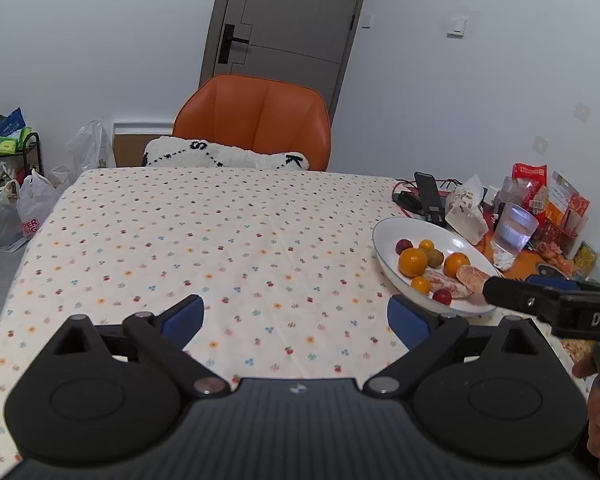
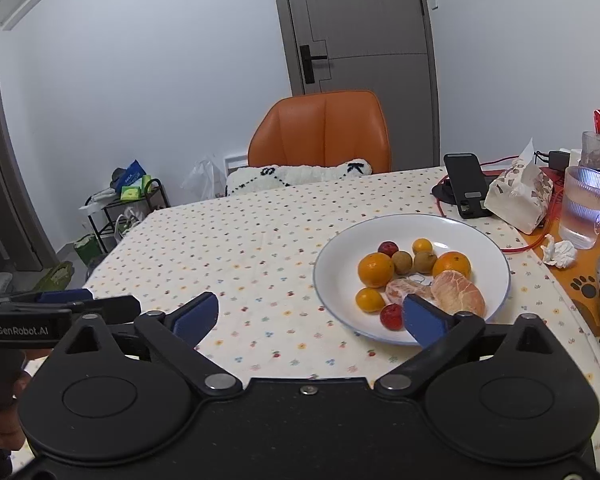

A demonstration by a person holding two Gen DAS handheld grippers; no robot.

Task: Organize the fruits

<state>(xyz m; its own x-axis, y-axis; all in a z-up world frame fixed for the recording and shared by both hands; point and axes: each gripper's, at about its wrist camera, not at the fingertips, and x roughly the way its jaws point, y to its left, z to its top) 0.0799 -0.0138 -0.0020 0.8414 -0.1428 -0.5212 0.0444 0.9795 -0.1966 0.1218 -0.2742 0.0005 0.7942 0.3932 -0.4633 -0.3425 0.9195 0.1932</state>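
The fruit sits heaped on a white plate (image 2: 414, 224) near the right edge of the counter (image 2: 240, 248): two oranges (image 2: 375, 269), a couple of small kumquats (image 2: 370, 299), two brown round fruits touching each other, two small red ones (image 2: 391, 316), and two peeled citrus pieces (image 2: 458, 293) at the near side of the plate. The right hand-held gripper (image 2: 308, 314) hangs over the plate's near left rim with its jaws spread wide and nothing between them; its right blue pad (image 2: 420, 318) looks close to the peeled piece and the near red fruit. The left hand-held gripper (image 1: 296, 314) is just as wide open and empty, over bare tablecloth well to the left of the plate. What worries me is the peeled fruit: it looks soft, and a hard pinch would likely squash or tear it. The round fruits lie packed together, so a pad nudging one could roll another off the low rim and onto the cloth. Behind the plate the far right corner is crowded, with a ribbed glass (image 2: 586, 208), a tissue pack (image 2: 518, 196), a phone stand (image 2: 466, 184) and a red cable (image 2: 532, 244); a wide swing that way could tip the glass. The two hand-held grippers are also near enough to bump each other.
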